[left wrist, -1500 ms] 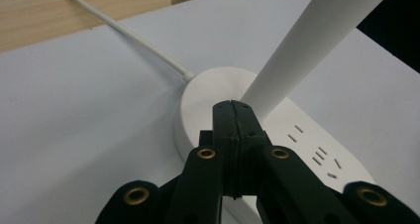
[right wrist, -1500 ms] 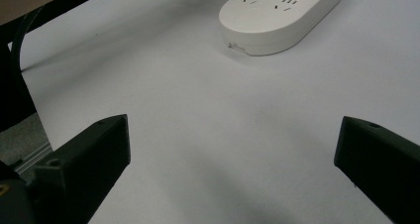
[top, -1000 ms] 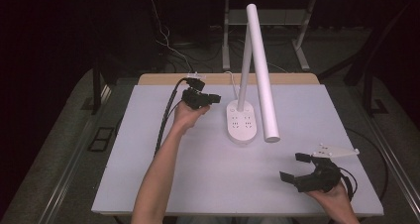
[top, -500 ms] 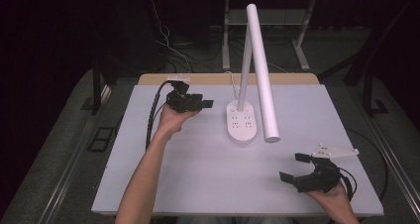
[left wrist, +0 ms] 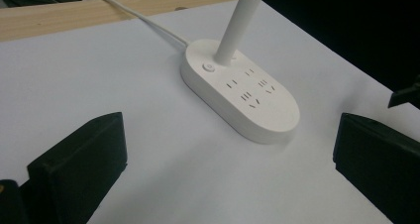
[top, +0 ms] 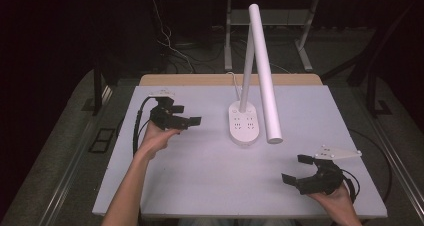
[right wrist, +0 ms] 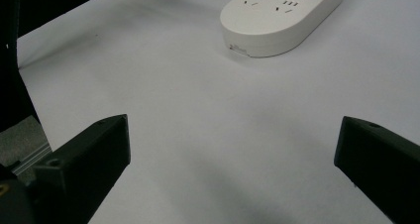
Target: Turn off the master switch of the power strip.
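A white desk lamp stands at the table's back middle. Its oval base [top: 243, 123] carries several sockets, and a long white tube head [top: 265, 76] slants over it. My left gripper [top: 186, 114] is open, left of the base and apart from it, its jaws pointing toward the base. In the left gripper view the base [left wrist: 240, 90], its round button [left wrist: 208, 66] and the stem [left wrist: 237, 26] lie ahead between the wide-apart jaws. My right gripper [top: 296, 169] rests open at the front right, holding nothing. The base [right wrist: 280, 16] lies far ahead in the right gripper view.
The white table top [top: 210, 176] has a wooden strip [top: 200, 79] along its back edge. The lamp's white cord [left wrist: 133, 13] runs off over that strip. A black cable [top: 137, 128] loops from my left gripper near the table's left edge.
My left gripper has drawn back from the lamp base, going left and toward the person. The right gripper has stayed in place.
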Available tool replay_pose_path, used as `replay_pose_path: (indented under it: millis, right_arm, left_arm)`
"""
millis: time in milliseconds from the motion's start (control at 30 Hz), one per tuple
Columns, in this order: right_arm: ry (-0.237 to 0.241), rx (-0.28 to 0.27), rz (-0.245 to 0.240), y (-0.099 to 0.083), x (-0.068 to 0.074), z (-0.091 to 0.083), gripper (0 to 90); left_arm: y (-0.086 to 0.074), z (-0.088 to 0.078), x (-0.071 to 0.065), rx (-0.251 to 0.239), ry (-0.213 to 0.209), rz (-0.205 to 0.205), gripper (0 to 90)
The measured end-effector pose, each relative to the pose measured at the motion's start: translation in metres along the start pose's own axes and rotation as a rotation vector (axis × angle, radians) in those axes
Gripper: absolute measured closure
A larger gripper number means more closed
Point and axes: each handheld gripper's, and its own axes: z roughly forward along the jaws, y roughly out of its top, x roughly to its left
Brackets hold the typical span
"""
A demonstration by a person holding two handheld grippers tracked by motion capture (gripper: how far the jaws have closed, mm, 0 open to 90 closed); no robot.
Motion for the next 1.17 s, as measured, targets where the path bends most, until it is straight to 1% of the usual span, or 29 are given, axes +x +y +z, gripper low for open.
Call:
replay_pose_path:
  millis: [167,333,567,600,700,800,900,1033,1100,1167]
  right_arm:
    - [-0.002,-0.001,-0.003,0.0,0.0,0.0,0.1]
    - [-0.004,0.0,-0.005,0.0,0.001,0.0,0.2]
    - [-0.008,-0.003,0.001,0.0,0.0,-0.001,0.2]
    - [-0.008,-0.004,0.002,0.0,0.0,-0.001,0.1]
    - [-0.01,-0.006,0.0,0.0,0.001,-0.001,0.1]
    - [-0.011,-0.005,0.001,0.0,0.001,-0.002,0.1]
    - [-0.013,-0.009,0.004,-0.001,0.001,-0.002,0.1]
    - [-0.013,-0.009,0.004,-0.001,0.001,-0.002,0.1]
    - [-0.013,-0.008,0.004,-0.001,0.001,-0.002,0.2]
    - [-0.013,-0.007,0.003,0.0,0.001,-0.002,0.1]
  left_arm:
    - [-0.014,-0.017,-0.008,-0.02,0.01,0.005,0.0]
    - [-0.031,-0.027,-0.017,-0.039,0.009,0.014,0.0]
    - [-0.057,-0.036,-0.031,-0.046,0.018,0.028,0.0]
    - [-0.06,-0.037,-0.032,-0.054,0.016,0.026,0.0]
    - [-0.07,-0.041,-0.037,-0.061,0.018,0.035,0.0]
    - [-0.08,-0.044,-0.041,-0.059,0.022,0.036,0.0]
    - [-0.09,-0.046,-0.045,-0.067,0.026,0.038,0.0]
    - [-0.099,-0.049,-0.05,-0.066,0.026,0.046,0.0]
    - [-0.101,-0.05,-0.052,-0.074,0.022,0.042,0.0]
    - [-0.102,-0.05,-0.052,-0.07,0.022,0.043,0.0]
